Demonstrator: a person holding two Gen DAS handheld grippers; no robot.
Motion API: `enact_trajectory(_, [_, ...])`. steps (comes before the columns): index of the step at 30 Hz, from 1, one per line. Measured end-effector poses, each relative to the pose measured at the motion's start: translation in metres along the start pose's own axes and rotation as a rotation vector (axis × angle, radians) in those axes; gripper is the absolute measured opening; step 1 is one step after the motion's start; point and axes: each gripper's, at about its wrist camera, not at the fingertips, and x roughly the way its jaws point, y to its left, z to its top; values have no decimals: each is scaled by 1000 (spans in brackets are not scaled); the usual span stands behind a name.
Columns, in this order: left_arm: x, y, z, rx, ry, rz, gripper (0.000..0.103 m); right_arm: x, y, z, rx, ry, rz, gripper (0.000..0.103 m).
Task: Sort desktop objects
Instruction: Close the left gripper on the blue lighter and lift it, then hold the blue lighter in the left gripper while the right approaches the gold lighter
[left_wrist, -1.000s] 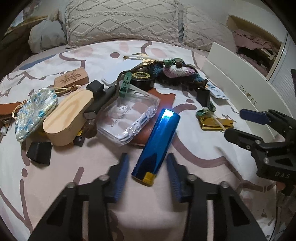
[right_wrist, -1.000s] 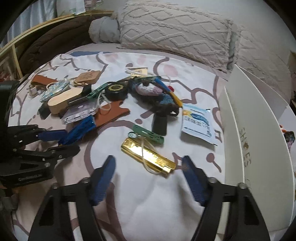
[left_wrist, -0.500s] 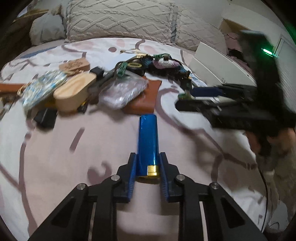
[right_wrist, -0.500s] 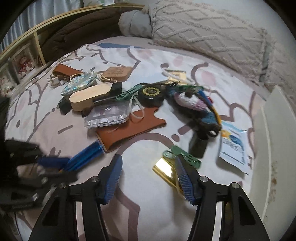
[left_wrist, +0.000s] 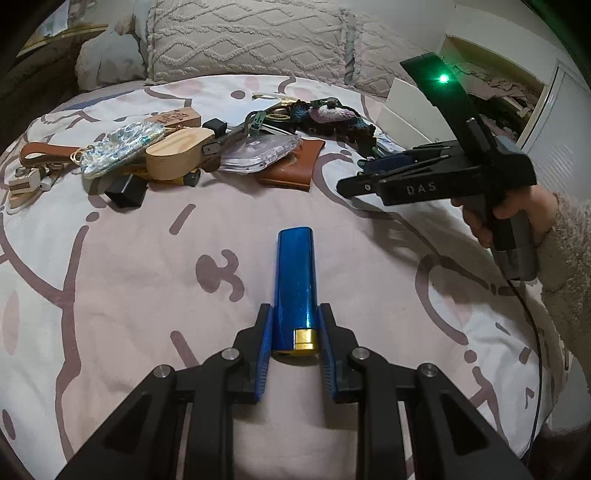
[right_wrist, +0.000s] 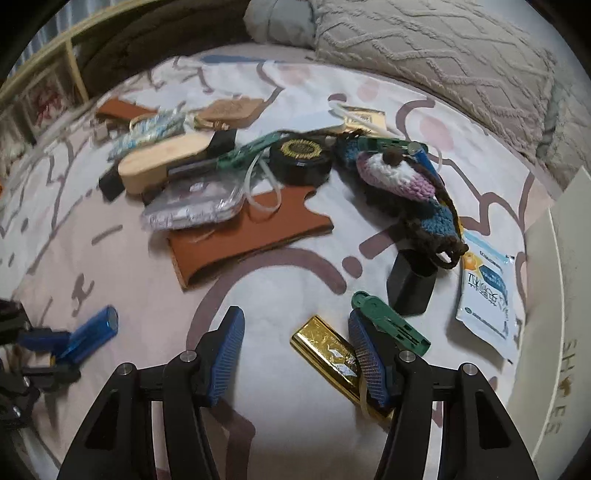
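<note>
My left gripper (left_wrist: 295, 328) is shut on the gold-capped end of a shiny blue lighter (left_wrist: 295, 280), held over the bedspread away from the pile; the lighter also shows in the right wrist view (right_wrist: 88, 332). My right gripper (right_wrist: 295, 343) is open and hangs over a gold foil bar (right_wrist: 325, 350), which lies by its right finger (right_wrist: 364, 354). A green clip (right_wrist: 391, 325) lies just right of that finger. The pile holds a brown leather sleeve (right_wrist: 251, 236), a clear case (right_wrist: 192, 210), a wooden box (right_wrist: 162, 162) and a crocheted pouch (right_wrist: 399, 177).
A black round tin (right_wrist: 301, 157), a black block (right_wrist: 410, 284) and a white-blue sachet (right_wrist: 487, 295) lie near the pile. A white box lid (right_wrist: 554, 295) stands at the right. Pillows (left_wrist: 243, 40) line the back. A shell-patterned pouch (left_wrist: 122, 147) lies at the left.
My left gripper closed on the blue lighter and drew it back from the pile. My right gripper moved forward over the gold bar and narrowed its opening.
</note>
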Motion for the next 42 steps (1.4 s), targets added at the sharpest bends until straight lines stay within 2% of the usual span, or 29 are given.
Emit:
enact_trajectory(5, [0,1,-1,-4,-1,-3,24,-6,8,-9,-105,25,-55,48])
enact_trajectory(10, [-1,1,-3,-8,-6,0,24,-10,7,-14,-155,40,-66,46])
enact_trajectory(15, [-1,2,-5,-23,-13,0,24,-11,11,-15,-145,71,-44,28])
enact_trajectory(17, [-1,2,-6,-27,-16,0,24,-13,12,-18,-116,76,-39,27])
enact_trajectory(21, [-1,4,-7,-43,-28,-6,24,-19,17,-25,-30,95,24,26])
enact_trajectory(27, [-1,6,-10,-67,-44,-15,24,-33,40,-48,-6,127,96,26])
enact_trajectory(34, [-1,4,-12,-70,-55,-10,24,-52,61,-81,37,151,222,26])
enact_trajectory(42, [-2,3,-16,-69,-66,0,24,-75,66,-117,140,129,269,26])
